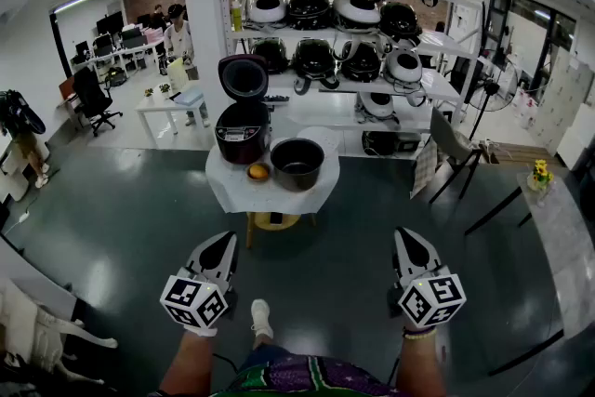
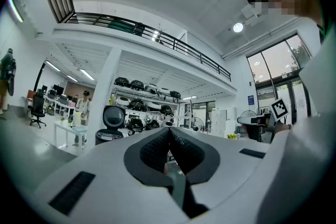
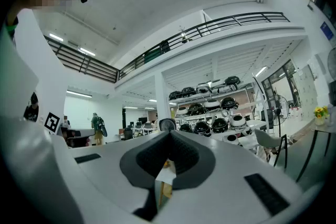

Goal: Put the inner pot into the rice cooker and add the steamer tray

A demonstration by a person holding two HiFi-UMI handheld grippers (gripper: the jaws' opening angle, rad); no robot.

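A dark red rice cooker (image 1: 242,127) stands with its lid up on a small round table (image 1: 270,191) covered in white cloth. Beside it on the right sits the black inner pot (image 1: 297,163), empty. An orange round thing (image 1: 257,170) lies between them at the front. My left gripper (image 1: 227,240) and right gripper (image 1: 403,237) are held level well short of the table, both shut with nothing between the jaws. The cooker (image 2: 112,126) shows far off in the left gripper view. I see no steamer tray that I can tell apart.
Behind the table stand white shelves (image 1: 344,33) full of rice cookers. A white desk (image 1: 172,107) with a person by it is at the back left. A grey chair (image 1: 451,149) and a long table (image 1: 558,228) with yellow flowers are on the right. Dark floor lies between me and the table.
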